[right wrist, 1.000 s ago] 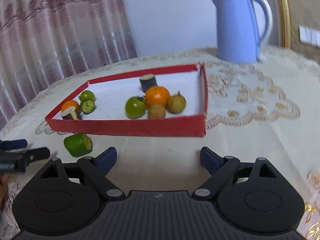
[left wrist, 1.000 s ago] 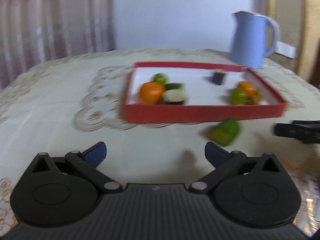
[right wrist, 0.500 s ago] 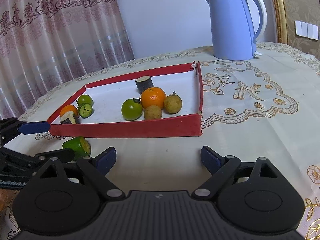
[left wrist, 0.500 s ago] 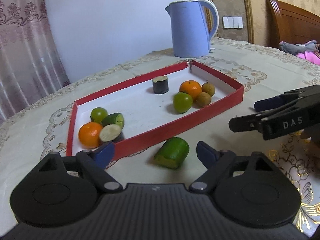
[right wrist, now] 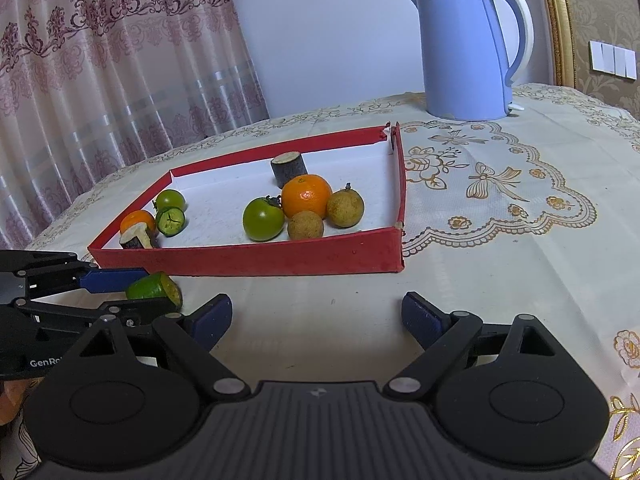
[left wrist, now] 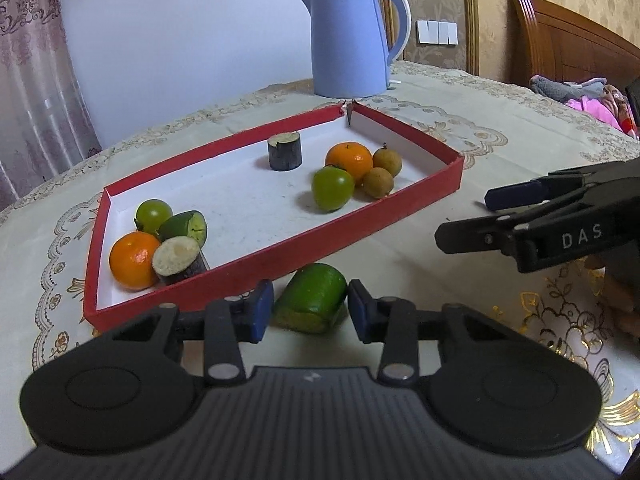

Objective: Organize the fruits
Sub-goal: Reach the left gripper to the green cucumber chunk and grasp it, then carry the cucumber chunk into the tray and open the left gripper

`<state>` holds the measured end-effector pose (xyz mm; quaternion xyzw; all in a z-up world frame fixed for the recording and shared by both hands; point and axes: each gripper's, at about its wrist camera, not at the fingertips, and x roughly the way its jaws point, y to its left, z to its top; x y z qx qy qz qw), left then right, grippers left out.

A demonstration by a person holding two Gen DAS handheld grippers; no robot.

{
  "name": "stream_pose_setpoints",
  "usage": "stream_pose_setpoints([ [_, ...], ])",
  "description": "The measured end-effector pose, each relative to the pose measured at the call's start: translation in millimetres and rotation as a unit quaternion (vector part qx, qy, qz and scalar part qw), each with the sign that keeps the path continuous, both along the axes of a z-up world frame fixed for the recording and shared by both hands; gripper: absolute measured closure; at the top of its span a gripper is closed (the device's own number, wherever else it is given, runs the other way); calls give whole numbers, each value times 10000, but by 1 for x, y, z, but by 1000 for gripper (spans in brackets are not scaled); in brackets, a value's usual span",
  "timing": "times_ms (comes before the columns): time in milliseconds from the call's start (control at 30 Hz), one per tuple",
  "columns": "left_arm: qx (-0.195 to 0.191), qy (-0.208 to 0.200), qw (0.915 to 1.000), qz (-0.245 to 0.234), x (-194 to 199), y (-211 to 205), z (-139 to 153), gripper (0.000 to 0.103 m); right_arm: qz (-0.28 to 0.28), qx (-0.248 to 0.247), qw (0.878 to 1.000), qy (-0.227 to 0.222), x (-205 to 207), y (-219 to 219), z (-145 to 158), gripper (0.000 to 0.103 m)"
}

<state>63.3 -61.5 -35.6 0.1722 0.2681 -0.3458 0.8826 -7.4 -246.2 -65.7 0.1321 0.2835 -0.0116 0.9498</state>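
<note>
1. Down on the tablecloth (left wrist: 500,148), just outside the near wall of the red tray (left wrist: 256,260), lies the green cucumber piece (left wrist: 312,298), on its side with a cut end toward the camera
2. Its flanks sit between the blue pads of the left gripper (left wrist: 310,306), whose jaws have just been closing around it; the pads look to be at or very near the skin, though firm pressure cannot be confirmed
3. I judge the piece light, firm and smooth-skinned, so it may roll or slip; the curved sides at mid-length, as the pads stand now, seem the best hold
4. The right gripper (right wrist: 316,318) hangs with jaws spread wide and nothing between them
5. Inside the tray: two oranges, green tomatoes, two brown round fruits, dark cut stubs and another cucumber end
6. The tray wall stands directly ahead and must be cleared by lifting; the blue kettle (right wrist: 468,48) is well apart behind
</note>
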Motion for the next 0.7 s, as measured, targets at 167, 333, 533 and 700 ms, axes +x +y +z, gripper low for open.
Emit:
stream_pose_setpoints([
  [167, -85, 24, 9998, 159, -1, 0, 1, 66, -1, -8, 10000, 4, 0, 0, 0, 10],
  [333, -274, -81, 9992, 270, -8, 2, 9, 74, -4, -1, 10000, 3, 0, 0, 0, 10],
  [533, -322, -181, 9990, 256, -13, -2, 19, 75, 0, -8, 10000, 4, 0, 0, 0, 10],
  [700, -393, -136, 9985, 355, -11, 1, 23, 96, -2, -7, 10000, 4, 0, 0, 0, 10],
])
